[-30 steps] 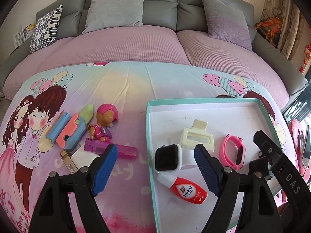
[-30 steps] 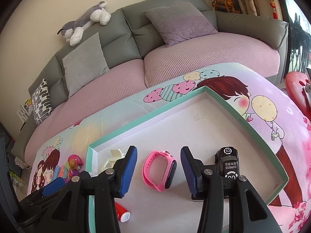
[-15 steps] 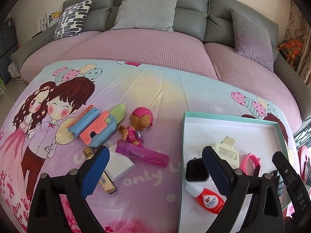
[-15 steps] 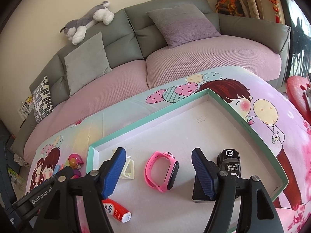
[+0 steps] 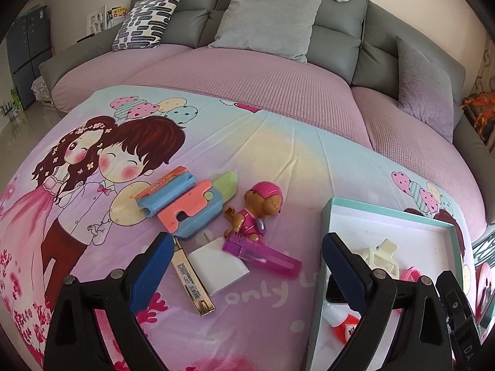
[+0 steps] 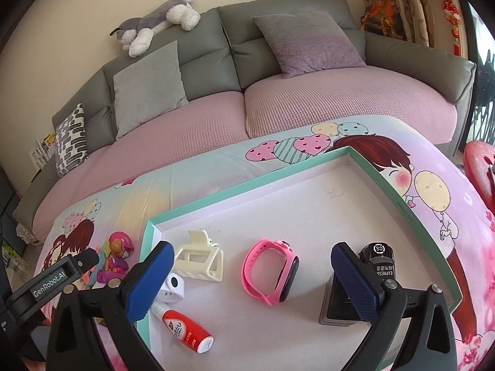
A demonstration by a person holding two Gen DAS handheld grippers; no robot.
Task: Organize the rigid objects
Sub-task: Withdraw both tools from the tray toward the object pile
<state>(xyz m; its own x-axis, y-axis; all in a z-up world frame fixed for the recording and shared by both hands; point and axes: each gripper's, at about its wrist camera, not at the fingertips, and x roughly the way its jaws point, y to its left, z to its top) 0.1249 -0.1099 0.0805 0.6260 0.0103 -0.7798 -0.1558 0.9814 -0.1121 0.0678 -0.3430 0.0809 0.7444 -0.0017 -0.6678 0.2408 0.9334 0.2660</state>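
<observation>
The right hand-held gripper (image 6: 250, 278) is opening, the pink watch (image 6: 270, 270) lying loose between its jaws; the left hand-held gripper (image 5: 244, 266) gapes empty.

A grey sofa (image 5: 334, 40) curves around the far side of the room, its seats under a pink quilted cover (image 5: 247, 92). On it lean a plain grey cushion (image 5: 266, 21), a black-and-white patterned cushion (image 5: 145, 20) toward the left end, and a mauve cushion (image 6: 306, 41) toward the right. A grey-and-white plush dog (image 6: 157, 20) lies along the top of the backrest. The wall (image 6: 62, 31) behind is a plain cream colour. A dark cabinet (image 5: 27, 46) stands at the far left over a pale glossy floor (image 5: 12, 130). At the right hang patterned curtains (image 6: 411, 0) with red ornaments (image 6: 451, 9). Soft daylight fills the room.
</observation>
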